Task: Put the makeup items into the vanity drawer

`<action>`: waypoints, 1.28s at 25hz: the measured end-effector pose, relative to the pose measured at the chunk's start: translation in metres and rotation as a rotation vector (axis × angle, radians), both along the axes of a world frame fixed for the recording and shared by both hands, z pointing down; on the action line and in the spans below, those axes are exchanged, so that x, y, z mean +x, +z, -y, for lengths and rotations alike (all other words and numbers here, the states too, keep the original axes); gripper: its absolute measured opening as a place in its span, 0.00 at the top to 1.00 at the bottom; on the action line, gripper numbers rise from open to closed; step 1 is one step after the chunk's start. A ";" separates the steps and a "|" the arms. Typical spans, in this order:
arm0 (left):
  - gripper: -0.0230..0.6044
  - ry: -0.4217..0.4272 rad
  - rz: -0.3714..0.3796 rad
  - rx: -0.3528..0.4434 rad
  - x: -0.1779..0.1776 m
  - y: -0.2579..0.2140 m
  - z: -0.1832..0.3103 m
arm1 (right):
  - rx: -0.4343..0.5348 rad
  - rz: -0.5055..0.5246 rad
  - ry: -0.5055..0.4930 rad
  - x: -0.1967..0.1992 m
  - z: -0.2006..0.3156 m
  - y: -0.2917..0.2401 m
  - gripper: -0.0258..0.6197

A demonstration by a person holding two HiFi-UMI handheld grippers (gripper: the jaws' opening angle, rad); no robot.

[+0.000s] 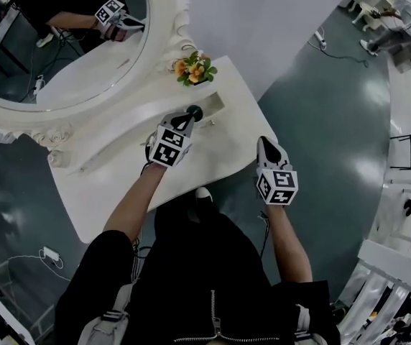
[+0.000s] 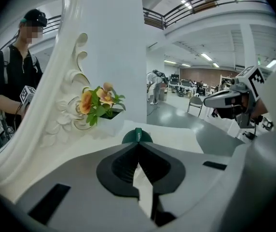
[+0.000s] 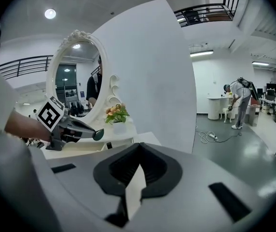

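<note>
Item: a small, dark green, round makeup piece sits pinched at the very tips of the left gripper. It is above the white vanity bench, near the little pot of orange flowers.
Left gripper: it is closed on the green piece, and only the rounded top edge shows past the tips.
Right gripper: its jaws are together with nothing between them, and it hangs by the bench's right front edge.
Drawer: I can't pick out an open drawer from where I stand.
Handling: the piece looks light and rigid with a smooth shell, so it is probably slippery. I'd guess a knock would scuff it rather than break it.
Where to hold: across its two flat faces and deeper into the pads, because the tip hold looks shallow.
Risk: it could swivel or pop free if it brushes the drawer front.
</note>
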State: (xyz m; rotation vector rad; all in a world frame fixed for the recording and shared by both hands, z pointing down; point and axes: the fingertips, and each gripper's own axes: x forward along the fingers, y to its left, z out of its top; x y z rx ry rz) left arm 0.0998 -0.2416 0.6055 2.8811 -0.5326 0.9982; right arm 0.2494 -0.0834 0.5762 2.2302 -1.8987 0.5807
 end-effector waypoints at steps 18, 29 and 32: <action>0.93 0.020 0.112 -0.050 0.053 0.053 0.016 | -0.042 0.016 0.089 0.016 -0.027 0.014 0.95; 0.93 0.039 0.093 -0.050 0.056 0.055 0.017 | -0.050 0.017 0.096 0.016 -0.028 0.017 0.95; 0.93 0.033 0.084 -0.044 0.053 0.052 0.017 | -0.047 0.018 0.088 0.014 -0.025 0.017 0.95</action>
